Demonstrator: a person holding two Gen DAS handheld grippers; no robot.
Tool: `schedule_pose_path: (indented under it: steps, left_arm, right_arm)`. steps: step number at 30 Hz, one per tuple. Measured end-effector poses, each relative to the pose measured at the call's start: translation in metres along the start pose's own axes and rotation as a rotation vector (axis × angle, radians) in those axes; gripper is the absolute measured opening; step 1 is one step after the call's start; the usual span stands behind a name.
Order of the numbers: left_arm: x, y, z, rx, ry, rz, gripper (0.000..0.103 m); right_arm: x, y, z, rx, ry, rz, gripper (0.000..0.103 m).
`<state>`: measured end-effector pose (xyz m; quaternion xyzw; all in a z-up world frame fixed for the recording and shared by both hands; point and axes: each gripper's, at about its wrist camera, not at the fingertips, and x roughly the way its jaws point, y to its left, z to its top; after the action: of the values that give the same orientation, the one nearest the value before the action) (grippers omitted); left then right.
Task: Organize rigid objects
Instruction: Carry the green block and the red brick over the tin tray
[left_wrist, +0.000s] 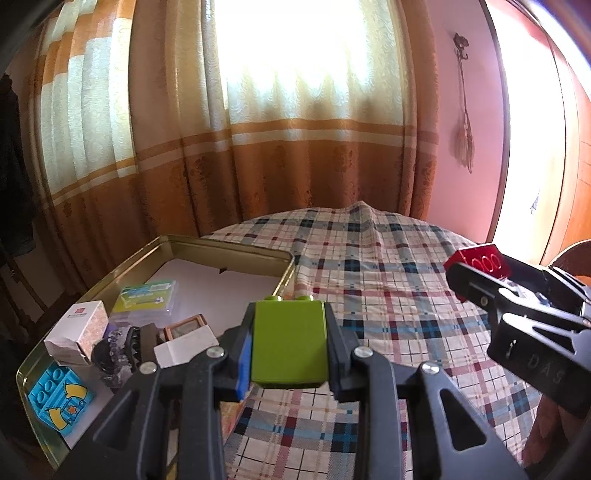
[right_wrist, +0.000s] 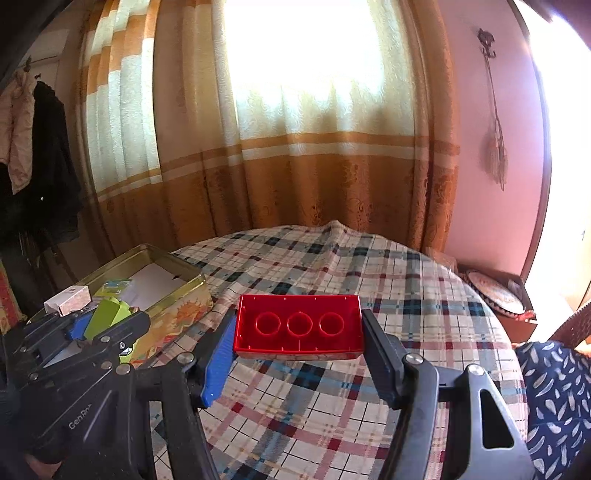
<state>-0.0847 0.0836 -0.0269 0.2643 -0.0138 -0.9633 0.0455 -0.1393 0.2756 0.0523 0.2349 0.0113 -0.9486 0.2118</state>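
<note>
My left gripper (left_wrist: 290, 343) is shut on a green brick (left_wrist: 290, 339) and holds it above the table beside the right wall of an open gold tin (left_wrist: 229, 249). My right gripper (right_wrist: 299, 325) is shut on a red brick (right_wrist: 299, 325), hollow underside up with three rings, held above the plaid tablecloth (right_wrist: 369, 295). The red brick also shows in the left wrist view (left_wrist: 484, 260), to the right. The green brick (right_wrist: 105, 314) in the left gripper (right_wrist: 99, 328) shows in the right wrist view by the tin (right_wrist: 177, 306).
The tin holds a blue brick (left_wrist: 59, 397), a small white box (left_wrist: 79, 332), a clear case (left_wrist: 147, 299), a dark hair clip (left_wrist: 118, 347) and a small wooden frame (left_wrist: 186, 326). Curtains hang behind the round table. A cushion (right_wrist: 557, 398) lies at the right.
</note>
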Motion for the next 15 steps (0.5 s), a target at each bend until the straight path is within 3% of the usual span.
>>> schedule_pose_path:
  steps: [15]
  left_arm:
    - [-0.016, 0.011, -0.004, -0.004, -0.057, 0.019, 0.03]
  right_arm:
    - [-0.008, 0.008, -0.001, -0.004, -0.046, 0.006, 0.066]
